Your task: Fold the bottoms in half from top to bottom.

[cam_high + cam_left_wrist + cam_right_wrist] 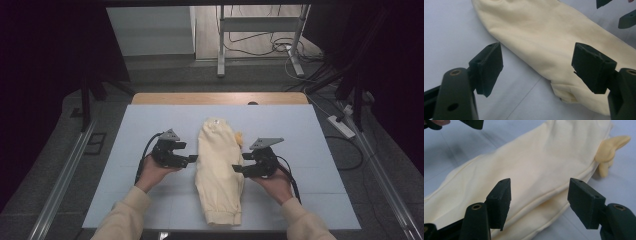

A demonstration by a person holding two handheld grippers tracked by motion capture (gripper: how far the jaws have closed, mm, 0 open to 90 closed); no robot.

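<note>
Hiding under trousers (219, 172): yellow piece (239, 136).

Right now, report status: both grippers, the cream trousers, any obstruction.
Left gripper open beside cream trousers, holding nothing. Right gripper open at their other edge, empty. Trousers folded lengthwise, flat on the white table. Nothing in the way.

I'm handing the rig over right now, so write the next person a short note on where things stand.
Left gripper: open, holding nothing, at the left edge of the trousers.
Right gripper: open, holding nothing, at their right edge.
Trousers: cream, folded lengthwise into one long strip on the mat, waistband at the far end, cuffs at the near end. A small yellow piece sticks out on the right near the waist.
Done: apparently the lengthwise fold.
Left: probably grip the strip and fold it end to end.
</note>
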